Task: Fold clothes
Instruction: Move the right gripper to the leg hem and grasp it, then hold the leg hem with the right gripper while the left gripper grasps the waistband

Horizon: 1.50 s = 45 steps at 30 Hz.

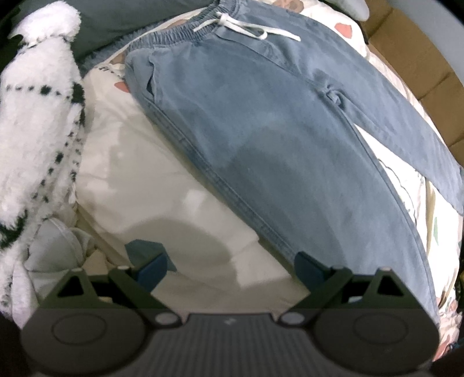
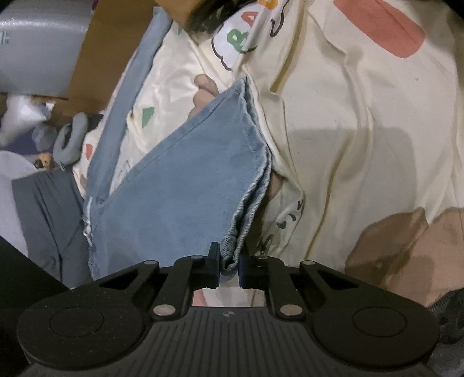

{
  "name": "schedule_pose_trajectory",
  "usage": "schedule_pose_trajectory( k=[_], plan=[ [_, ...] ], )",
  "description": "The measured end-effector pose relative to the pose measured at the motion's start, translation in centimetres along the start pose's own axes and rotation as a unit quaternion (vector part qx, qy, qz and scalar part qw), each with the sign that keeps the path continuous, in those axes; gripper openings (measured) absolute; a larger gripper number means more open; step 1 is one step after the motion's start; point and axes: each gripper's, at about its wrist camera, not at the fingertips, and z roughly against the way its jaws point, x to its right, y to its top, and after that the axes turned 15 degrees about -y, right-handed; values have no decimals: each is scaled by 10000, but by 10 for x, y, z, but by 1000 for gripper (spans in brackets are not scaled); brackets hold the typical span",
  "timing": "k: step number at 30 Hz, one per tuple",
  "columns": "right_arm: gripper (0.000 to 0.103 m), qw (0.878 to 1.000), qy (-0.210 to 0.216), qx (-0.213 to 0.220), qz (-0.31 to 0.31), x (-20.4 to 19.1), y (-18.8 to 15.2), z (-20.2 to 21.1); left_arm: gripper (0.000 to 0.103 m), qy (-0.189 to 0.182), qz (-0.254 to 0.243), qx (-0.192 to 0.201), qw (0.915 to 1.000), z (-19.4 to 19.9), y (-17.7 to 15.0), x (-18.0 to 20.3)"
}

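Blue denim trousers (image 1: pixel 261 130), with an elastic waist and a white drawstring (image 1: pixel 246 27), are spread flat ahead of the left tool (image 1: pixel 229 269). One leg's hem (image 2: pixel 235 232) is pinched in the right tool (image 2: pixel 229 268).

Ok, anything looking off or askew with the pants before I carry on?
Nothing damaged. The blue pants lie diagonally on the patterned sheet, legs splayed apart, drawstring loose. The right tool pinches a leg hem; the left tool is open, holding nothing. A fluffy white garment lies bunched nearby.
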Motion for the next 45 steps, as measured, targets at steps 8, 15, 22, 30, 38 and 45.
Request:
schedule_pose_trajectory(
  k=[8, 15, 22, 30, 38, 45],
  plan=[
    [13, 9997, -185, -137, -37, 7, 1, -17, 96, -79, -224, -4, 9997, 11, 8, 13],
    [13, 9993, -229, -267, -140, 9, 1, -31, 96, -84, -143, -52, 9998, -3, 12, 16],
    [10, 9988, -424, -238, 8, -3, -2, -16, 96, -254, -96, -97, 9996, -23, 9, 18],
    [9, 9985, -492, -81, 233, -31, 3, 20, 92, -456, 5, 92, 9989, -43, 5, 9],
    [9, 9976, -585, 78, 359, -62, 14, 49, 71, -732, 631, 418, 9944, -54, 0, -19],
    [9, 9970, -660, 261, 295, -80, 27, 68, 52, -908, 1265, 940, 9833, -60, -7, -51]
  ],
)
